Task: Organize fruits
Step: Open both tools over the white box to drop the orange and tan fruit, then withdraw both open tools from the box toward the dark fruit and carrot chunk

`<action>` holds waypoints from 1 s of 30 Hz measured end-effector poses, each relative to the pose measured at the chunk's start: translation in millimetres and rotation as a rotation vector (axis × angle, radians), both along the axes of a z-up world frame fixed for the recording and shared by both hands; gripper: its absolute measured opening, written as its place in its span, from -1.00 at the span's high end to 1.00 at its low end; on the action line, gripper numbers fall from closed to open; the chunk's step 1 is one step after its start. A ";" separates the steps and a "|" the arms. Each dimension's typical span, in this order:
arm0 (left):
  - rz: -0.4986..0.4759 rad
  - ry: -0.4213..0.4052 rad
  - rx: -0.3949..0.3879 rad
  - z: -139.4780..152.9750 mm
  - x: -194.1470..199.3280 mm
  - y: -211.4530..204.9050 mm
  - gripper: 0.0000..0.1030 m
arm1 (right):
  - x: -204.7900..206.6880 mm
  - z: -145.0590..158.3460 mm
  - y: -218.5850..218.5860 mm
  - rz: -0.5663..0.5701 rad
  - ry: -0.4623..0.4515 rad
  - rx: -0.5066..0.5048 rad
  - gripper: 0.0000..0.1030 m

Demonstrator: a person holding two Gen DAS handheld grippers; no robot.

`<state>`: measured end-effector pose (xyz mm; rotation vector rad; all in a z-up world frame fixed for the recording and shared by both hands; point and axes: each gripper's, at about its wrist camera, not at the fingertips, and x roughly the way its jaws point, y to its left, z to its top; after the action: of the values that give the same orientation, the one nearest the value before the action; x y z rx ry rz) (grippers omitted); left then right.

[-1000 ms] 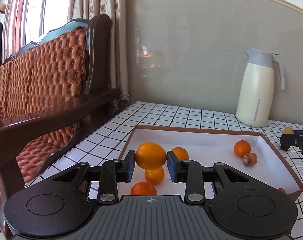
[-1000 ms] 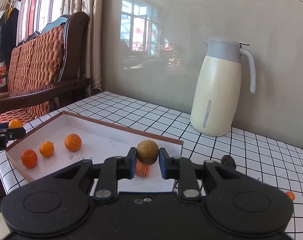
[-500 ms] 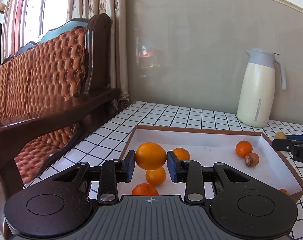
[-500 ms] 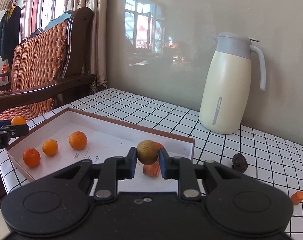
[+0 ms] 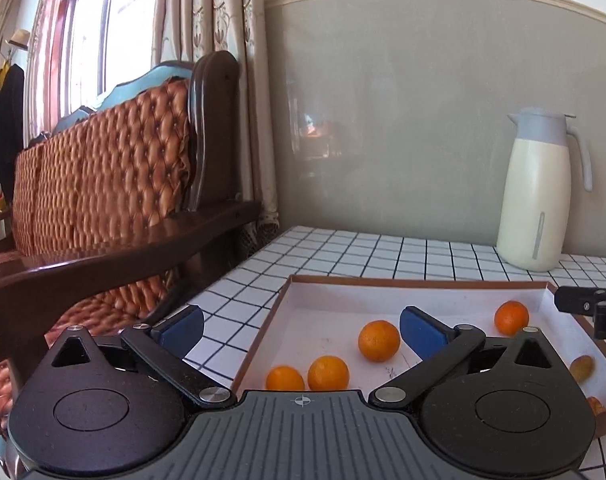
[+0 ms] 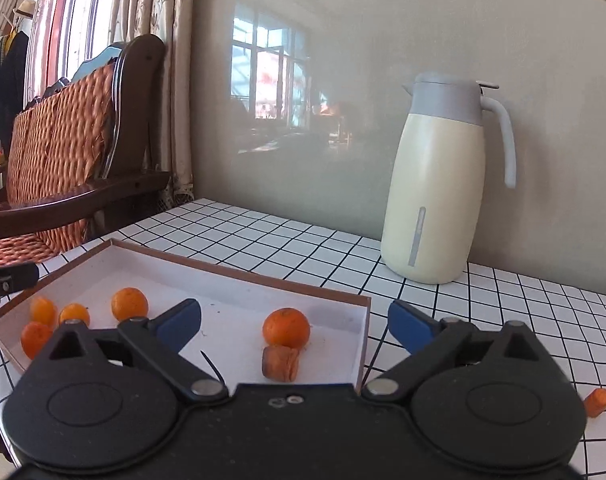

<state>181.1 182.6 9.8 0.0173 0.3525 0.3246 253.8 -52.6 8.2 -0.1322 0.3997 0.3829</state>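
Both our tongs stand wide open w/ nothing between the blue pads. Left tongs [image 5: 301,330] hang over the near left corner of the box [image 5: 423,282]; right tongs [image 6: 294,326] hang over its right end.

Fruit sits inside the box, a shallow white tray w/ brown rim. Left view shows four oranges: two side by side at the near edge [image 5: 285,378] [image 5: 328,373], one mid-tray [image 5: 378,340], one toward the far right [image 5: 511,317]. It also shows a small yellow-brown fruit [image 5: 582,367] by the right wall, which the right view doesn't show at all; that spot falls behind the right tongs' body. A bit of orange peeks at the box's near right corner, too cut off to identify.

Right view gives what the left lacks: a wrinkled brownish-orange piece [image 6: 280,363] touching the near side of the lone orange [image 6: 285,327], plus a small orange stub [image 6: 597,402] lying on the tiles outside the box, far right. It sees the other oranges as a cluster at the box's left end [image 6: 129,303].

Each view catches the other tongs' black tip at its edge.

Surface [image 5: 383,252] is white tile w/ black grid lines. A cream jug [image 6: 435,204] w/ grey lid & handle stands at the back near the grey-green wall. Left of the surface: a dark wood bench [image 5: 115,184] w/ orange tufted cushion, curtains, a window, coats & a hat hanging.
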 end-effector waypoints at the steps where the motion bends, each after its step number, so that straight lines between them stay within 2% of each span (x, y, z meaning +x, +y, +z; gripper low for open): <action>1: -0.002 0.003 0.002 -0.3 -0.6 -0.2 -1.00 | 0.0 0.1 -0.1 0.002 0.001 0.003 -0.83; 18: -0.013 -0.015 0.016 1.7 -10.5 -8.3 -1.00 | -7.5 5.5 -6.4 0.021 0.006 0.027 -0.88; 30: -0.092 -0.025 0.037 10.7 -10.3 -50.1 -1.00 | -21.1 10.8 -43.8 -0.001 0.000 -0.003 -0.88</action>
<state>170.8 132.4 20.4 0.0651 0.3199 0.2402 232.6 -96.5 19.0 -0.1353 0.4009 0.3816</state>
